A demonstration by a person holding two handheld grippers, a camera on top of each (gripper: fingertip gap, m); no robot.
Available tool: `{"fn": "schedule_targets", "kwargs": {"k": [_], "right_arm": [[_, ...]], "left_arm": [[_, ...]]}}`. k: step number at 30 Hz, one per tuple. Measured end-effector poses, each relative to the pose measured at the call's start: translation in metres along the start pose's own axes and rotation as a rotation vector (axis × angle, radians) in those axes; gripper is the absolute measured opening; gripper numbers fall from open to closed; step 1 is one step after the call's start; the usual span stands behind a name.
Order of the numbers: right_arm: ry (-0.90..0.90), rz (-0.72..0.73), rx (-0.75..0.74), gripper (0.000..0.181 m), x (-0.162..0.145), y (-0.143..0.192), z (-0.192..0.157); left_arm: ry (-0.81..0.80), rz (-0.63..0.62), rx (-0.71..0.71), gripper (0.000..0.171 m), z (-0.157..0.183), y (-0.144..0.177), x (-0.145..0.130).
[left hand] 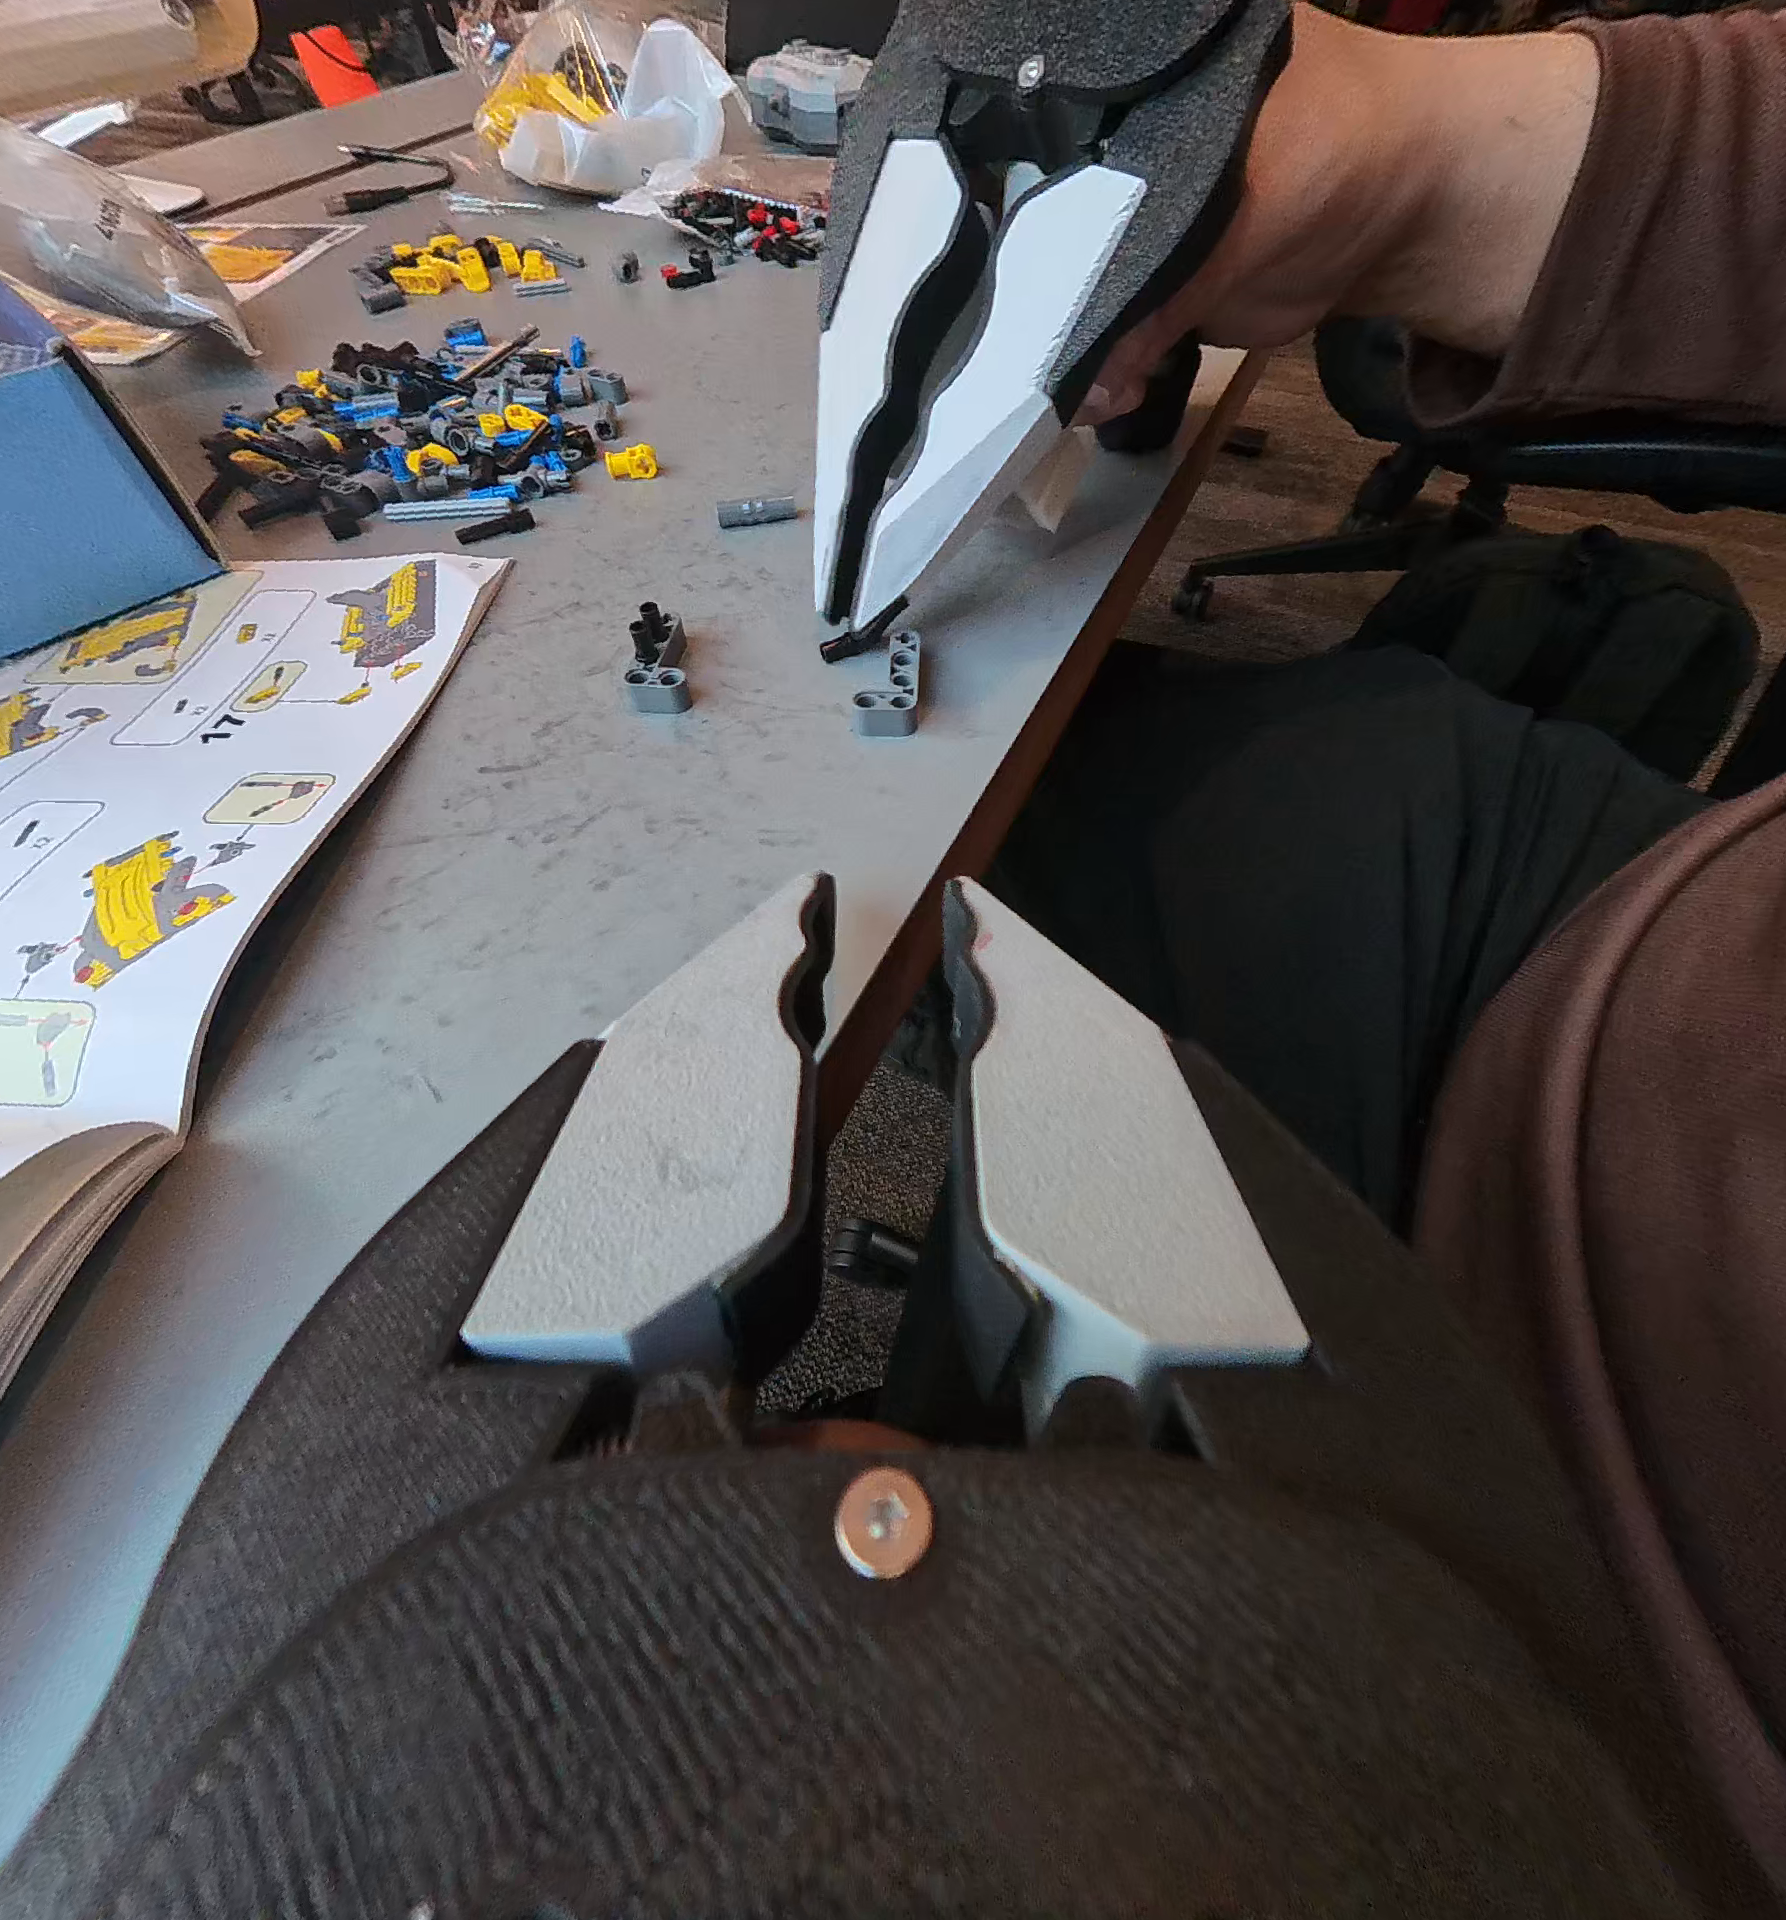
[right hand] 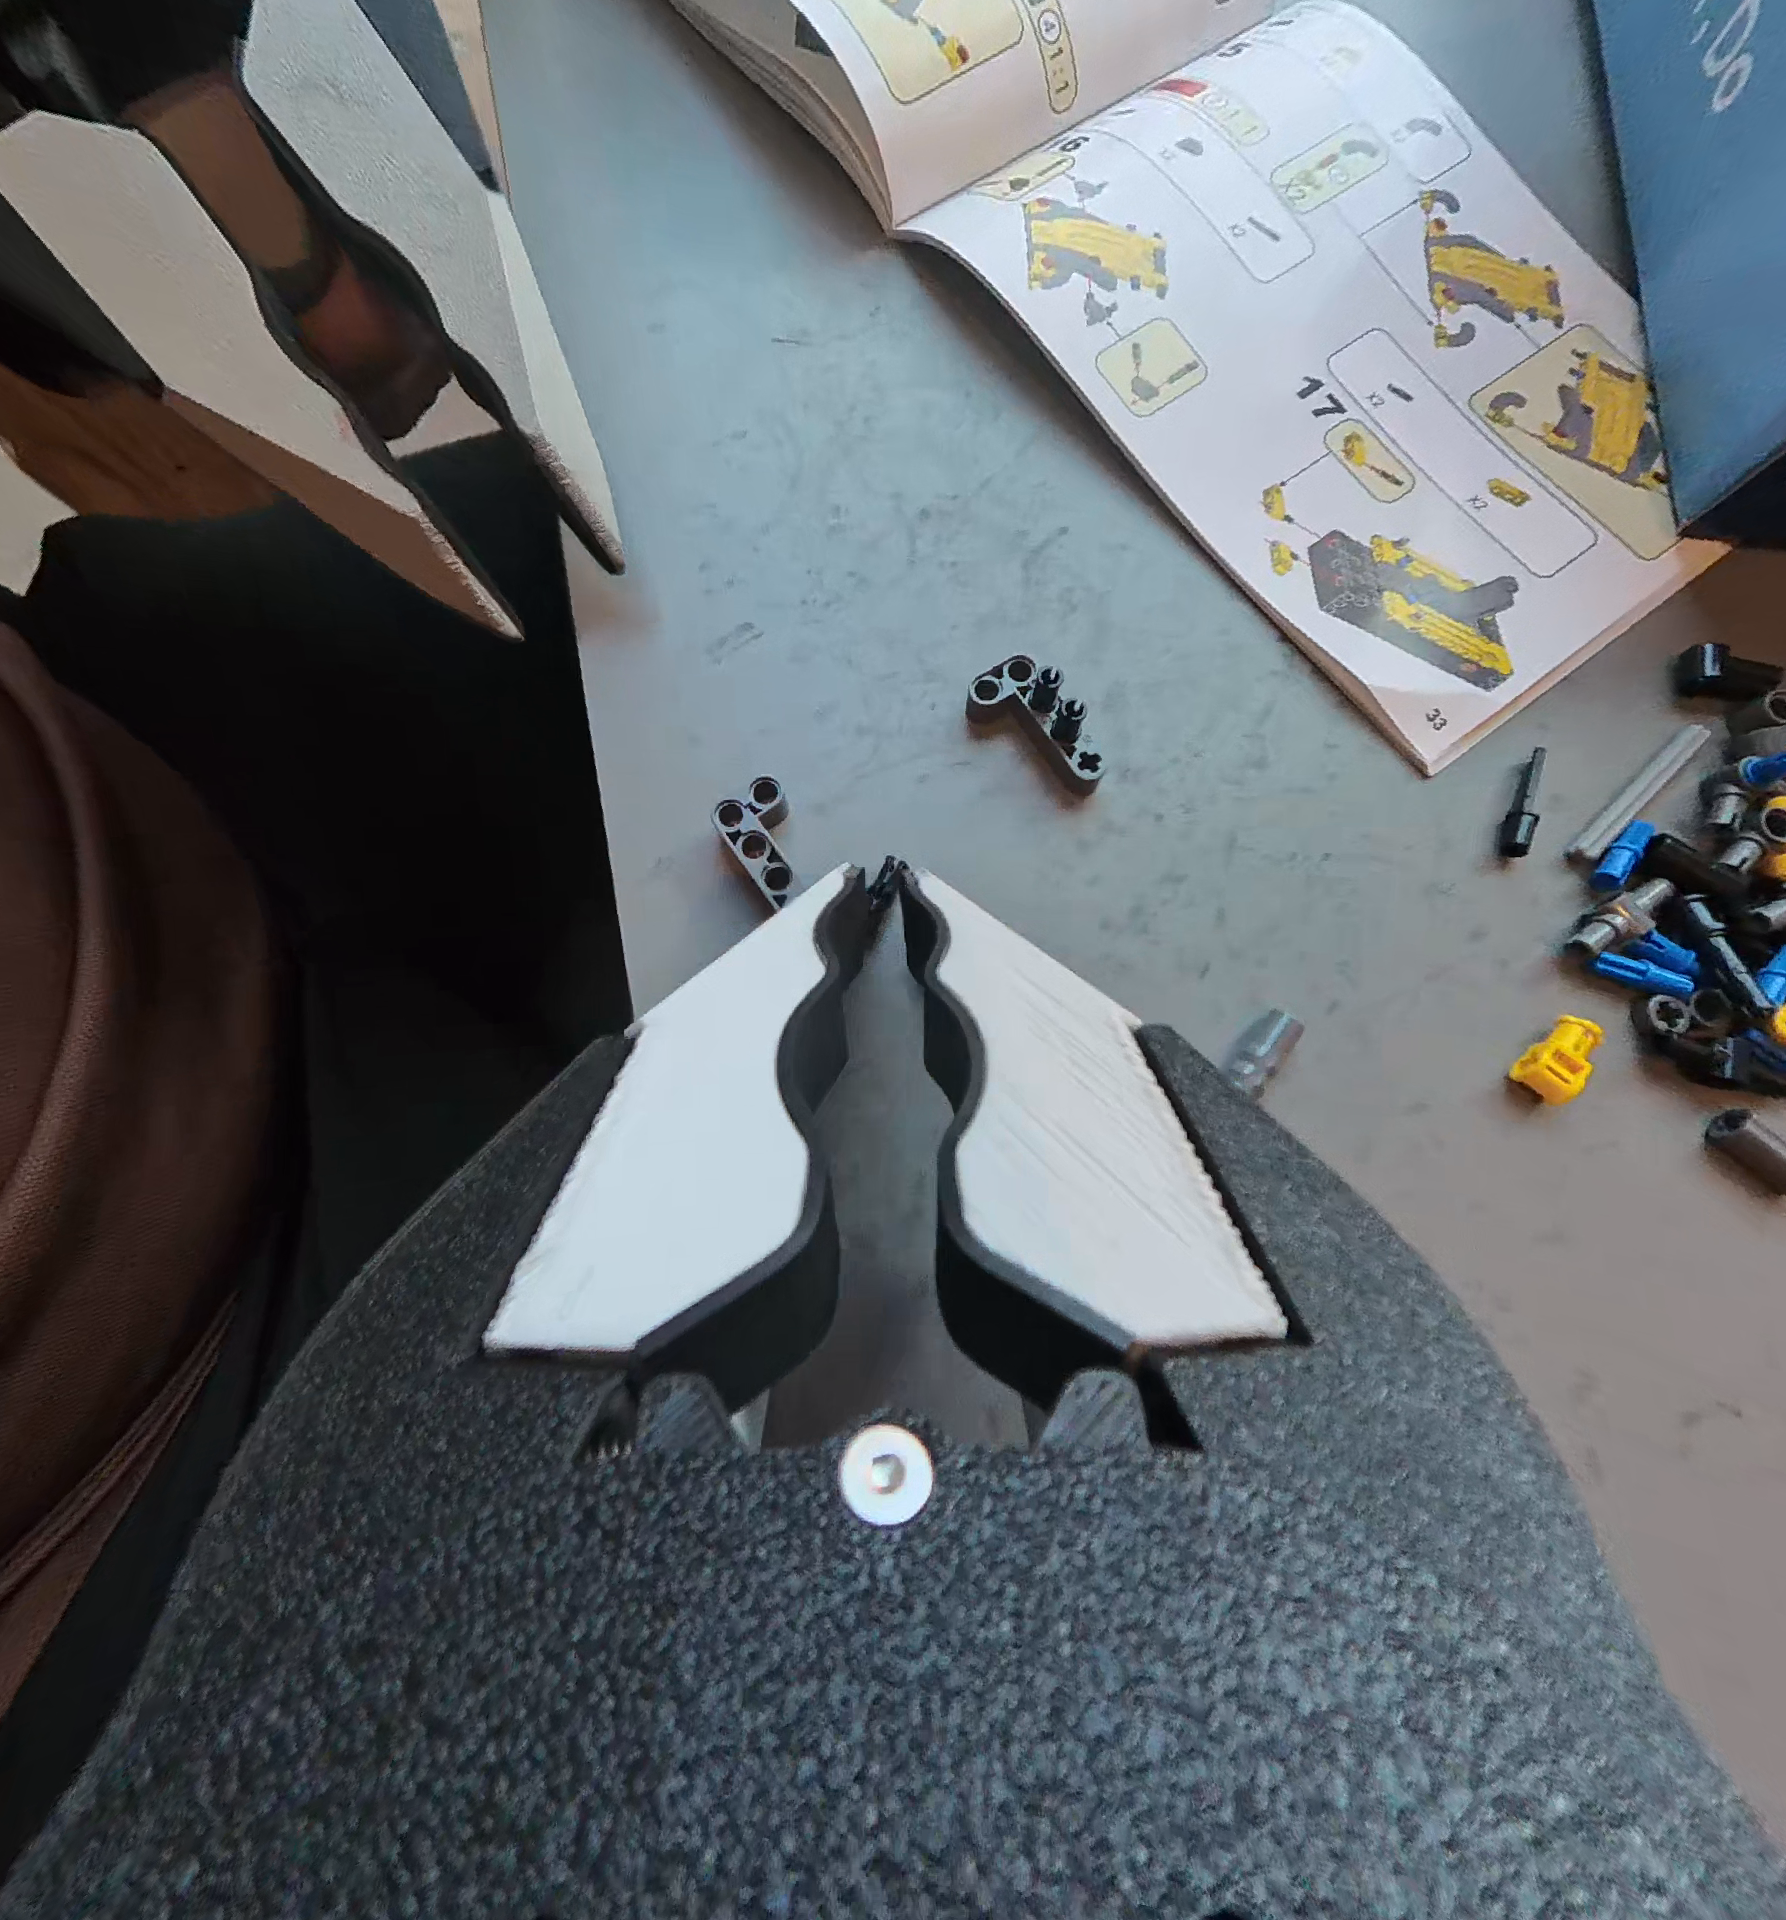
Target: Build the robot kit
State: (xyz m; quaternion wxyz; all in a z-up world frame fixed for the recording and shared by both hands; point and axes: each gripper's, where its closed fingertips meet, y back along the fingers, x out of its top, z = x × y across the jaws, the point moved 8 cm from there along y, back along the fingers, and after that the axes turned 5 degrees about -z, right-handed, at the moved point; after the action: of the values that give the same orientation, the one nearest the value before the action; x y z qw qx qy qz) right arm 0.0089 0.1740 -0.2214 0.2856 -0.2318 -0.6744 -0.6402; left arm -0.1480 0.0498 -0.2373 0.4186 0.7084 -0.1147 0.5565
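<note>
Right gripper (right hand: 881, 883): fills the lower centre of the right wrist view; white fingers drawn nearly together, pinching a small black pin (right hand: 884, 881) at their very tips.
Black pin: short, dark, peg-like; in the left wrist view it (left hand: 865, 631) slants out from below the fingertips, low end touching or just above the table. Its exact resting contact cannot be told.
Long axis of pin: tilted, running from the fingertips down toward the frame's lower left in the left wrist view.
Bare grey bracket (right hand: 754, 836): L-shaped, with round holes, lying flat just left of the right gripper's tips, close to the table edge; in the left wrist view it (left hand: 894, 691) sits just below and right of the pin.
Nearer gripper: the right one, directly beside the bracket; the left stands well apart.
Second grey bracket (right hand: 1040, 722): same shape, two black pins already standing in it; upper right of the fingertips, near but apart.
Left gripper (left hand: 887, 894): lower centre of its own view, jaws moderately apart and holding nothing, poised over the table edge; seen again (right hand: 567, 597) at the upper left of the right wrist view.
Table (left hand: 556, 883): grey, mottled.
Instruction booklet (right hand: 1232, 343): open, upper right.
Blue box (right hand: 1762, 260): far upper right corner.
Loose parts heap (right hand: 1741, 935): black, blue, yellow, right edge.
</note>
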Motion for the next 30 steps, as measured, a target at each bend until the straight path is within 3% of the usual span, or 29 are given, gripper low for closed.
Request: {"fn": "schedule_targets", "kwargs": {"k": [12,19,25,30], "right_arm": [[-0.021,-0.006,-0.001,0.004,0.003,0.001,0.002],[-0.203,0.314,0.245,0.004,0.032,0.023,-0.013],[-0.514,0.495,0.534,0.004,0.039,0.022,-0.025],[-0.636,0.579,0.63,0.004,0.036,0.023,-0.031]], "left_arm": [[-0.015,-0.006,-0.004,0.018,0.004,-0.002,0.001],[-0.074,0.018,0.143,0.019,0.002,-0.006,0.016],[-0.215,0.137,0.388,0.024,0.016,0.001,0.054],[-0.33,0.173,0.459,0.025,0.031,0.006,0.07]]}}
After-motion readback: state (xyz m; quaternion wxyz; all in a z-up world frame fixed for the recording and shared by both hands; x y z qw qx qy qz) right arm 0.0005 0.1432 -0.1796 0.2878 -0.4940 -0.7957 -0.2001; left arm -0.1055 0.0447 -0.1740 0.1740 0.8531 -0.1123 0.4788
